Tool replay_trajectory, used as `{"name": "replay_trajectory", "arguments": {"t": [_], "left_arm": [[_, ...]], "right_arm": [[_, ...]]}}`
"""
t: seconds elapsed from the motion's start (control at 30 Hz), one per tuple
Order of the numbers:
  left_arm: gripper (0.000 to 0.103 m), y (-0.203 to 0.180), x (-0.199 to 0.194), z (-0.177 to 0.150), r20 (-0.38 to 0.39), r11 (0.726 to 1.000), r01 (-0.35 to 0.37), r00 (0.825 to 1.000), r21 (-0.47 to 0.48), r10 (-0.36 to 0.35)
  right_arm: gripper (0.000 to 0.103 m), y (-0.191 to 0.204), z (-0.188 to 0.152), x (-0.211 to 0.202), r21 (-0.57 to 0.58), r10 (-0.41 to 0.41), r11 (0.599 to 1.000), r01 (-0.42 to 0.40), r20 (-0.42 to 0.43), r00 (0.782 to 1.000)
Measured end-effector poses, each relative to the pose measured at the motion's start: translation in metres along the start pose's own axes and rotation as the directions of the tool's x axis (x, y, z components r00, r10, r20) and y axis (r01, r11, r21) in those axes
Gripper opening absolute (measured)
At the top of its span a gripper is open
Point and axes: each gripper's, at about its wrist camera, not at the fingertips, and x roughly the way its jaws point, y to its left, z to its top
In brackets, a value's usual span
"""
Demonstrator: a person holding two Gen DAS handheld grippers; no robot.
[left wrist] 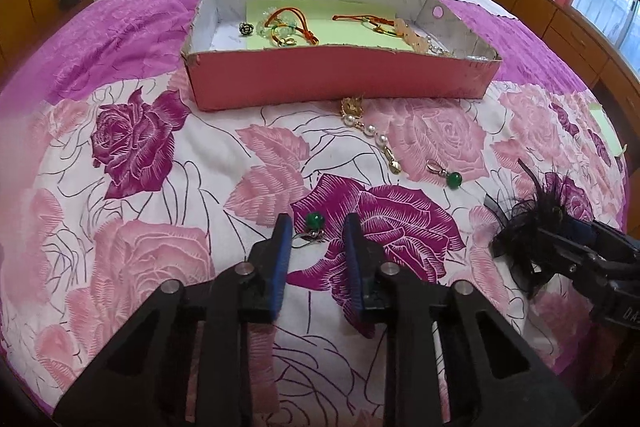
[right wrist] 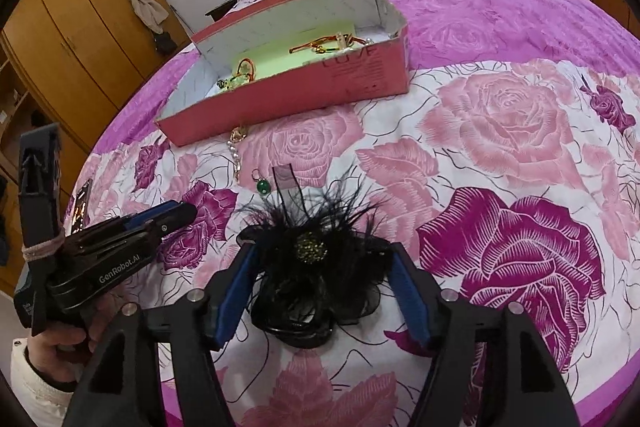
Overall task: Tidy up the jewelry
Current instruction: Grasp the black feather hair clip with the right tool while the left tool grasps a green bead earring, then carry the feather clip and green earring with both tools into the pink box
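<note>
Just between the left fingers [left wrist: 284,227], a green-bead earring [left wrist: 314,221].

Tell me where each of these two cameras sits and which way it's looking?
Left wrist: rides the left gripper, looking forward and down past its fingers at a green bead earring on the rose-print bedspread.
Right wrist: rides the right gripper, whose open jaws flank a black feather hair clip; a hand shows too.
Shared: the pink cardboard box, the pearl bracelet, each other's gripper.
</note>
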Motion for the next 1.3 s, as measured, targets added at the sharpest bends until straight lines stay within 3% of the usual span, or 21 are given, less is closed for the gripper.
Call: {"name": "replay_trajectory", "arguments": {"t": [0.53, 0.6, 0.73, 0.8, 1.3], "left_arm": [[0.013, 0.001, 0.012, 0.004, -0.013, 1.0, 0.014, 1.0, -0.008, -0.014], [0.007, 0.0, 0.012, 0.004, -0.01, 1.0, 0.014, 1.0, -0.006, -0.014], [0.006, 0.0, 0.01, 0.003, -0.002, 1.0, 0.017, 1.0, -0.006, -0.017], [0.001, 0.0, 0.008, 0.002, 0.005, 1.0, 0.022, 1.0, -0.006, -0.022], [0.001, 0.002, -0.036, 0.008, 0.114, 0.998, 0.054, 0.992, -0.025, -0.051]], "right_arm": [[0.071, 0.001, -0.003, 0.012, -0.022, -0.019, 1.0, 0.019, 0.002, 1.0], [0.071, 0.001, -0.004, 0.012, -0.019, -0.015, 1.0, 0.015, 0.005, 1.0], [0.069, -0.001, -0.004, 0.01, -0.011, -0.008, 1.0, 0.008, 0.015, 1.0], [0.068, -0.001, -0.005, 0.009, -0.01, -0.004, 1.0, 0.004, 0.021, 1.0], [0.068, 0.005, -0.002, -0.02, -0.04, 0.02, 0.999, -0.015, 0.123, 0.992]]}}
